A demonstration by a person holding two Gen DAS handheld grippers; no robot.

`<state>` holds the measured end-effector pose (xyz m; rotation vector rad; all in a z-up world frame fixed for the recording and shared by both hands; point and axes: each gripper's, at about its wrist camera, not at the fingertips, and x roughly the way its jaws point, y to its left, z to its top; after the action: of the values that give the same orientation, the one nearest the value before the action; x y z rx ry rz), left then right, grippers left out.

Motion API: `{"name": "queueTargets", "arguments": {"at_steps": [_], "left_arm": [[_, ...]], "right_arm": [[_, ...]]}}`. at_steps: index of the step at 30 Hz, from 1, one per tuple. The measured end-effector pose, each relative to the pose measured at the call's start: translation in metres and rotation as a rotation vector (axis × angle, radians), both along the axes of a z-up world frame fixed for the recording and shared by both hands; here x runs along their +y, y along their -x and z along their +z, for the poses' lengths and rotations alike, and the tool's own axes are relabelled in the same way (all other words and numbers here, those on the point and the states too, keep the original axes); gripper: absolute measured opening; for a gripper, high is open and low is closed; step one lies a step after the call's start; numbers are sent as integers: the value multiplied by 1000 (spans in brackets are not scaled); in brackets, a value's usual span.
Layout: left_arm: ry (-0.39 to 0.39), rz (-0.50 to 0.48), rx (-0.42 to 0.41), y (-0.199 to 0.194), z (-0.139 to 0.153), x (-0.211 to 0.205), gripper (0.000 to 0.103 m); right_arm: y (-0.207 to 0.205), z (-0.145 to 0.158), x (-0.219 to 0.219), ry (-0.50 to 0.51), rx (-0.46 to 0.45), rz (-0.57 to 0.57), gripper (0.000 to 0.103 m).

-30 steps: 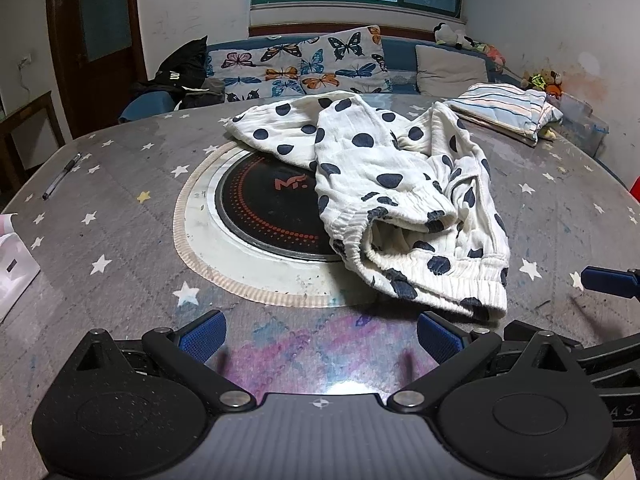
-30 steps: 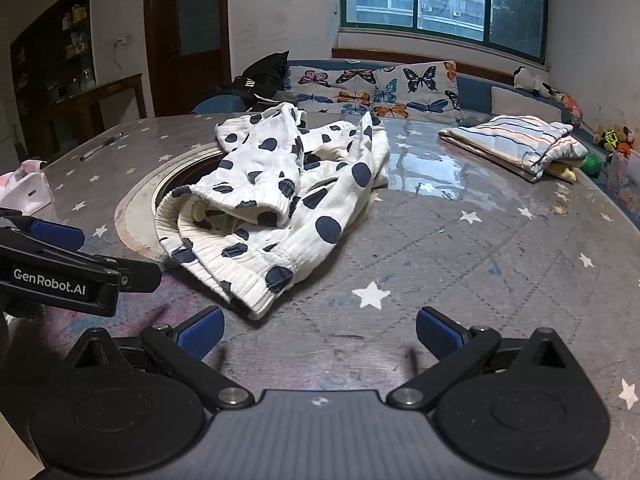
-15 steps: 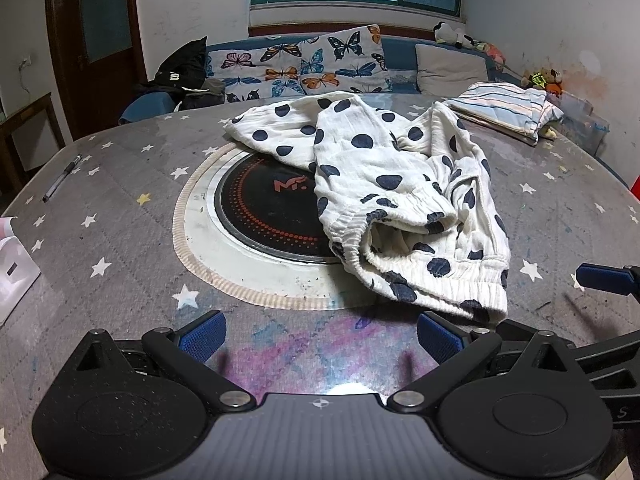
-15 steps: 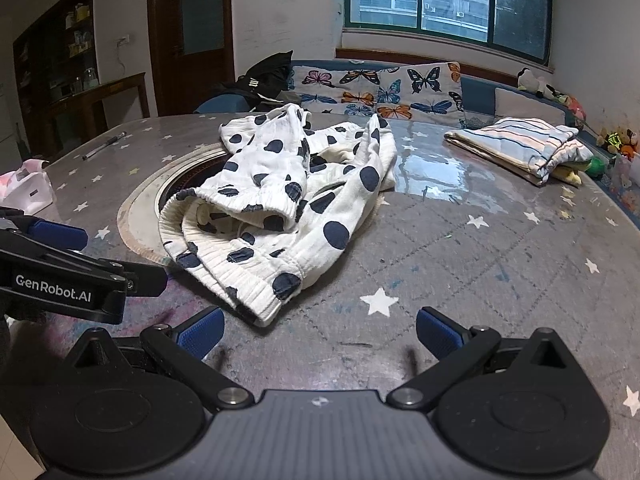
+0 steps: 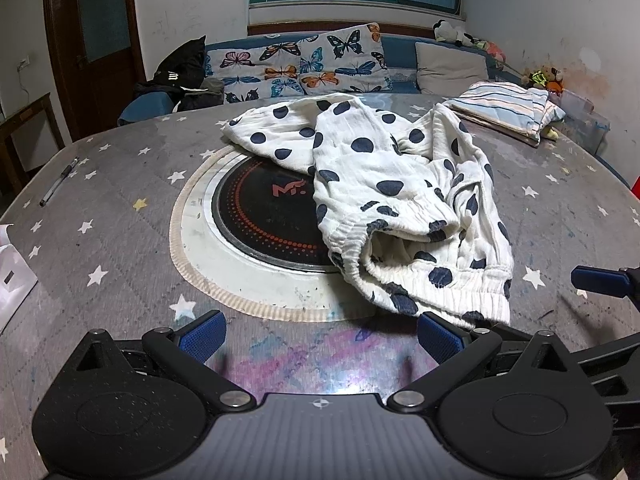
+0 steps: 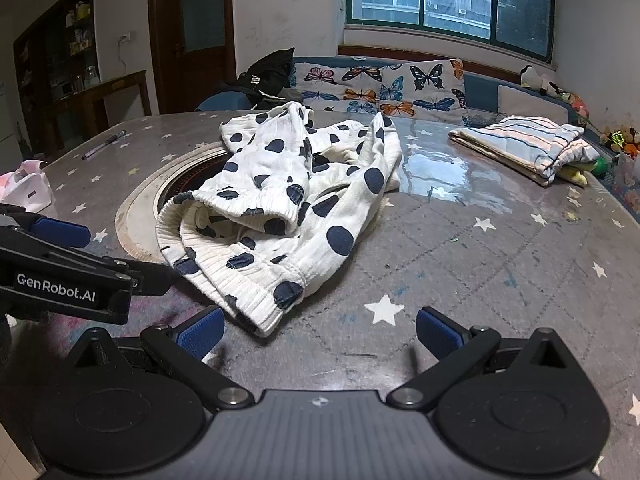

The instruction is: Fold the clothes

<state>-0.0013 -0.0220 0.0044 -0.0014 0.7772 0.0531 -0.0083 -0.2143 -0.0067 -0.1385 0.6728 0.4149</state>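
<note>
Both grippers have crept slightly closer to the garment over the last second, which itself lies unchanged. Round table (image 5: 120,240), grey cover with star print, carries an inset cooktop (image 5: 264,224) at its centre. White garment with dark polka dots (image 5: 384,184) lies crumpled on the table, partly over the cooktop's right side, its ribbed hem nearest the grippers. Folded striped cloth (image 6: 528,144) rests on the far right of the table, well apart from the garment. Left gripper (image 5: 320,338) hovers low over the table edge, jaws spread wide and empty, right pad just beside the hem. Right gripper (image 6: 318,330) likewise spread wide and empty, left pad close to the hem corner. Pen (image 5: 58,182) lies at the far left.
</note>
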Motion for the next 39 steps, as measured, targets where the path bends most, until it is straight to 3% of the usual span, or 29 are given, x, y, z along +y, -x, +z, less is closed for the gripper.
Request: {"name": "queueTargets", "arguments": {"at_steps": [24,33,37,39], "left_arm": [[-5,-1,5,-14,4,1,103],[-14,-29,-44,-19,16,0,102],[-31,-79,-69,-23,21,-6,95],[-47,-117,-78,-26,23,-11,86]], "right_arm": [[-14,2,5,-9,17,9,103],[-21,2,1,-30,26,-3,102],[-26,1,-2,-51,44,-16,95],[-29,1,-4,-65,54,-19,92]]}}
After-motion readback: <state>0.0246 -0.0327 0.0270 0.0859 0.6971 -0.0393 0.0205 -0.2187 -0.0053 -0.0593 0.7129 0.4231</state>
